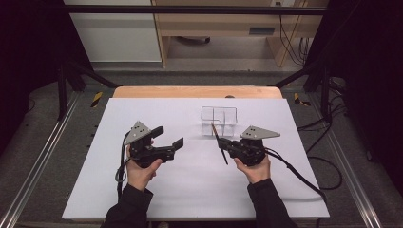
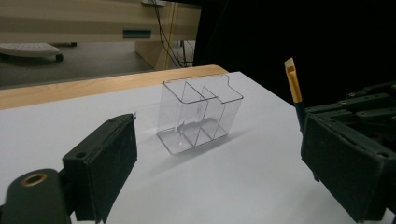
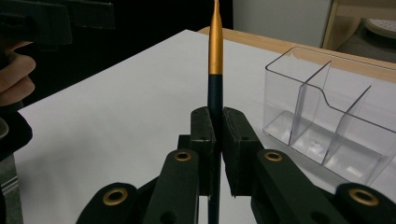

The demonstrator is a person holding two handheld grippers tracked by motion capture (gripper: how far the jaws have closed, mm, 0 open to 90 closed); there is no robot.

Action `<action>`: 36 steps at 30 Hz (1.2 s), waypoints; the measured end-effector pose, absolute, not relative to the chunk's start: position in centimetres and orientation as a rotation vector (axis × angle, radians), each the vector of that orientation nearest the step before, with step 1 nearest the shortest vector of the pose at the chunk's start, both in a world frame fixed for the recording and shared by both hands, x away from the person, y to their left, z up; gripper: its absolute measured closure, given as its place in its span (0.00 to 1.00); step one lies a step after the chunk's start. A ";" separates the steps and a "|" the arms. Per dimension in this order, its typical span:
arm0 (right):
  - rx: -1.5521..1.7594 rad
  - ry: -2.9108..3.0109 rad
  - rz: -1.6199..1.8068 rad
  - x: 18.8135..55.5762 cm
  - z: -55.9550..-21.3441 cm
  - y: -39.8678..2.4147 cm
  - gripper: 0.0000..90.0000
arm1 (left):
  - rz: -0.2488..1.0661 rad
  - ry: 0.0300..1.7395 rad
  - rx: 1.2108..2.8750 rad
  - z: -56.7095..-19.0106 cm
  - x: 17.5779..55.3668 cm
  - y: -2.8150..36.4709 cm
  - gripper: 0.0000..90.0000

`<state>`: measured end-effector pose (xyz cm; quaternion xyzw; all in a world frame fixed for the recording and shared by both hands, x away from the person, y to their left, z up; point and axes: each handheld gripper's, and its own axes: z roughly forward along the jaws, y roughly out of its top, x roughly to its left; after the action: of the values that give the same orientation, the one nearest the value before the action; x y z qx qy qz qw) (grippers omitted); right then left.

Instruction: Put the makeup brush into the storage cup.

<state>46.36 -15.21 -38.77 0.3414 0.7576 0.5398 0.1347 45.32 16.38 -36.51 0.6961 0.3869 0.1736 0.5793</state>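
A thin brush (image 1: 219, 142) with a dark handle, gold ferrule and pale flat tip is clamped in my right gripper (image 1: 225, 145), which is shut on its handle. In the right gripper view the brush (image 3: 215, 56) rises straight up from between the jaws of the right gripper (image 3: 218, 116). A clear plastic organizer (image 1: 218, 118) with several compartments stands upright just beyond the brush tip. My left gripper (image 1: 170, 136) is open and holds nothing, left of the brush. In the left gripper view the organizer (image 2: 201, 112) sits ahead between the wide-open jaws of the left gripper (image 2: 224, 172), and the brush (image 2: 293, 84) stands at the right.
A white sheet (image 1: 142, 190) covers the table, whose wooden far edge (image 1: 190, 91) shows behind it. Black cables (image 1: 304, 175) trail from the right gripper toward the table's right edge. A hand (image 3: 14, 74) holding the left gripper shows at the left of the right gripper view.
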 end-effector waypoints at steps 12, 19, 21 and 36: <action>0.992 2.203 1.577 46.3 -39.2 -14.7 0.93 | 0.370 0.888 1.618 -36.6 45.6 14.3 0.13; 0.991 2.199 1.583 46.1 -39.3 -14.7 0.93 | 0.340 0.880 1.606 -36.9 45.9 13.2 0.14; 0.988 2.196 1.583 46.1 -39.3 -14.6 0.93 | 0.334 0.878 1.606 -37.0 45.9 12.9 0.14; 0.980 2.183 1.604 45.8 -39.5 -14.4 0.93 | 0.285 0.882 1.583 -37.8 46.3 10.7 0.18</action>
<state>45.81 -14.40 -39.47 0.3375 0.7512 0.5521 0.1300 46.27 10.70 -37.82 0.6852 0.3819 0.1232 0.6078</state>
